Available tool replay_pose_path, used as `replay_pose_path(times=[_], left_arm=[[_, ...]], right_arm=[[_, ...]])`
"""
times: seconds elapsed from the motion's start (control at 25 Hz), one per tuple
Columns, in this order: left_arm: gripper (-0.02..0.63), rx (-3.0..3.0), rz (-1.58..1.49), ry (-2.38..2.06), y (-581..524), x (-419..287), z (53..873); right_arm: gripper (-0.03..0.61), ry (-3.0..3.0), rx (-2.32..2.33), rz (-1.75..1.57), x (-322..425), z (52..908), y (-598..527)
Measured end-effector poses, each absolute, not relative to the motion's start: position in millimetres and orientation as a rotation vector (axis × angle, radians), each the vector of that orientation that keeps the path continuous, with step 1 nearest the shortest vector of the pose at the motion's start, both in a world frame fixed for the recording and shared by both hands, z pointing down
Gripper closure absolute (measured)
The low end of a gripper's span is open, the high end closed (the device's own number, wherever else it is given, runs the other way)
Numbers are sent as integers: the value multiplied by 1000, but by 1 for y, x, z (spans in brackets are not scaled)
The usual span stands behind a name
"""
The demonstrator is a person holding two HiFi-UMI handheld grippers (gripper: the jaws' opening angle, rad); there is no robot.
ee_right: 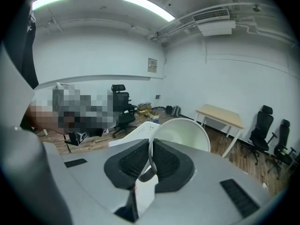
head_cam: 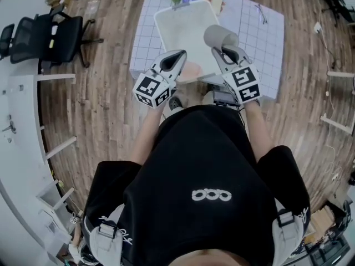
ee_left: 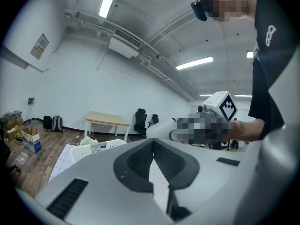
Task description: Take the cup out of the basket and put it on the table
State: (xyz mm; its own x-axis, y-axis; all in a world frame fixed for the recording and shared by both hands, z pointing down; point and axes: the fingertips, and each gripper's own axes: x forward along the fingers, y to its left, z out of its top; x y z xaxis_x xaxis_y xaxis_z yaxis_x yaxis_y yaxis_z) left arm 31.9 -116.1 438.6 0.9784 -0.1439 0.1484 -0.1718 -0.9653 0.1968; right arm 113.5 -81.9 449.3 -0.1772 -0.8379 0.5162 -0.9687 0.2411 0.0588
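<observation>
Above table (head_cam: 266,43), cup (head_cam: 220,36) in right gripper (head_cam: 223,50)

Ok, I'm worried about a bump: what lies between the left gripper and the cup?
In the head view, only the bare floor of the basket shows between the left gripper and the cup, which the right gripper holds by its rim.

Both grippers up, side by side, pointing fwd.
L gripper (head_cam: 178,55): jaws together, nothing btwn. R gripper (head_cam: 224,50): jaws clamped on cup (head_cam: 219,36) at its edge, tilted a bit down. L forearm (head_cam: 147,131) & R forearm (head_cam: 257,127) bare, stretched fwd.
</observation>
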Motion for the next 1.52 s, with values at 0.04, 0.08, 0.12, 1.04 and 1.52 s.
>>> replay_pose_path(times=[0.04, 0.08, 0.12, 1.04, 1.52], left_arm=[[604, 2922, 197, -202, -112, 39, 437], [604, 2928, 198, -167, -108, 46, 436], [604, 2933, 199, -129, -103, 54, 435], [604, 2890, 256, 656, 42, 186, 433], [604, 2902, 300, 546, 32, 206, 444]], right_arm=[[538, -2060, 1674, 402, 119, 449, -77], [538, -2043, 1701, 412, 126, 449, -71], [538, -2023, 1730, 421, 132, 449, -64], [538, -1489, 2288, 661, 242, 464, 137], [538, -1574, 2105, 697, 280, 500, 107]])
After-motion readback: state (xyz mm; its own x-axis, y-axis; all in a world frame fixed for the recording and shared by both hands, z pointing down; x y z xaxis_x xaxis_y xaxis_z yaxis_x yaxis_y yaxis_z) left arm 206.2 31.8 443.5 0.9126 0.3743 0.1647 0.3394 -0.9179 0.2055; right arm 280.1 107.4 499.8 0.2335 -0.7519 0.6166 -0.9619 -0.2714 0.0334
